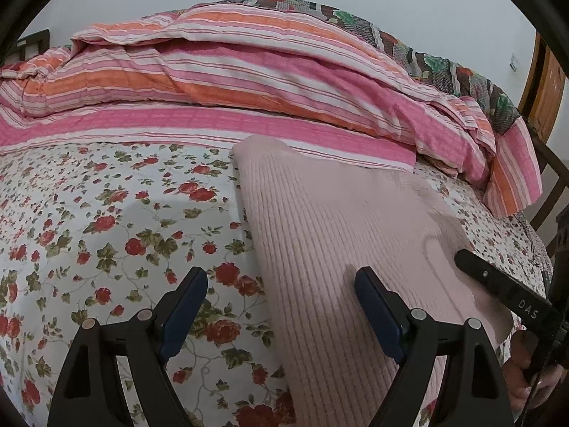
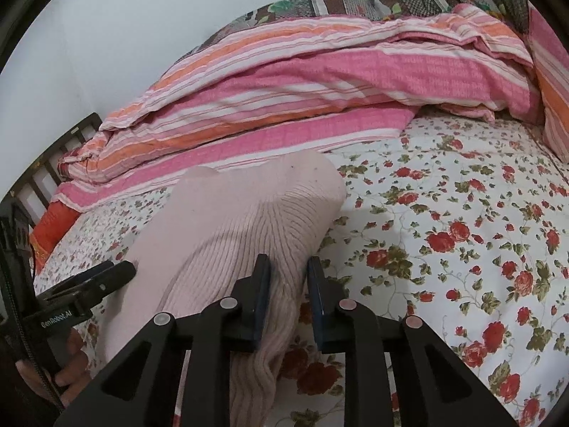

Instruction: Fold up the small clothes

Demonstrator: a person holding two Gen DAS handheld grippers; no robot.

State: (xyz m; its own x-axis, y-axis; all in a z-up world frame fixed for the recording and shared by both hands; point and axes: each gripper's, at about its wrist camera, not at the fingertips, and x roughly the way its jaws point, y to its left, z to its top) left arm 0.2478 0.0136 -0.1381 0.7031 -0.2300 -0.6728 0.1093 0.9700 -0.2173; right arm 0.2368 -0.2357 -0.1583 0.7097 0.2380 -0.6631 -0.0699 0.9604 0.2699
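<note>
A pale pink ribbed knit garment [image 1: 338, 235] lies folded on the floral bedsheet [image 1: 106, 220]. My left gripper [image 1: 281, 281] is open wide; its right finger rests over the garment and its left finger over the sheet, straddling the garment's left edge. In the right wrist view the garment [image 2: 242, 220] fills the centre-left. My right gripper [image 2: 288, 267] is open with a narrow gap at the garment's right edge, with cloth bunched under its left finger. The left gripper shows there too [image 2: 106, 274], at the garment's left side.
A pink, orange and white striped duvet [image 1: 227, 82] is heaped along the far side of the bed, with a patterned quilt [image 1: 426, 53] behind it. A dark bed frame [image 2: 46, 163] and a wooden door [image 1: 544, 85] flank the bed.
</note>
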